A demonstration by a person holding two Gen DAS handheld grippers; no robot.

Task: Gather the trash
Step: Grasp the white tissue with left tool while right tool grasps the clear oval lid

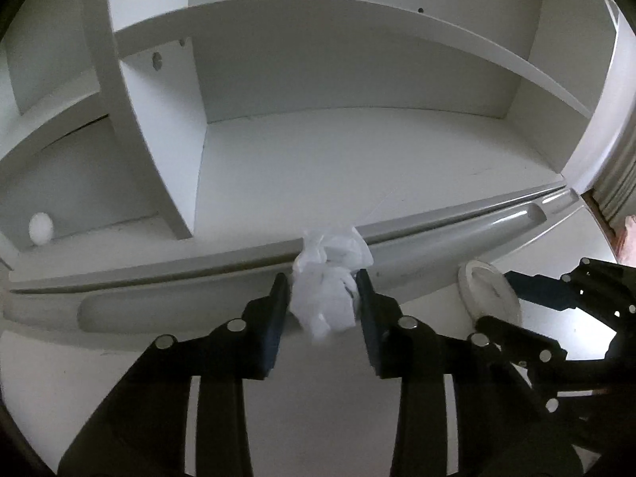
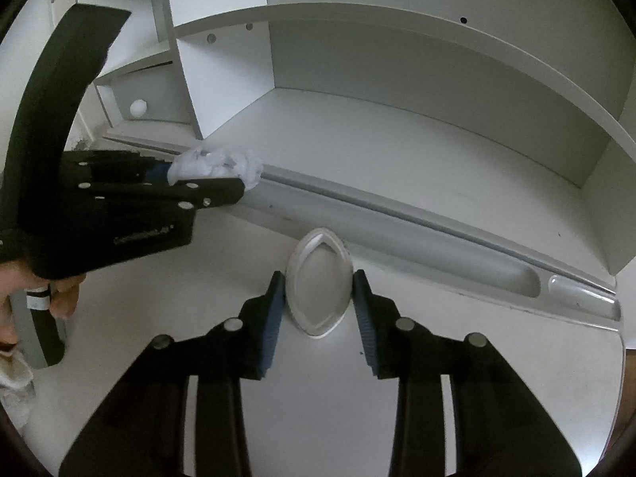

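A crumpled white tissue [image 1: 330,282] sits at the desk's groove, pinched between the blue pads of my left gripper [image 1: 324,290], which is shut on it. The right wrist view shows the same gripper [image 2: 214,175] from the side, with the tissue [image 2: 216,163] bulging past its tips. A translucent white plastic lid [image 2: 320,290] stands on edge on the desk, squeezed into an oval between the pads of my right gripper [image 2: 319,290], which is shut on it. In the left wrist view the lid [image 1: 491,296] appears at the right.
A white desk [image 2: 318,405] carries a shelf unit with open cubbies. A long pen groove [image 2: 457,250] runs along the shelf's front edge. A small white ball [image 1: 41,228] lies in the left cubby. A person's hand [image 2: 63,294] holds the left gripper's handle.
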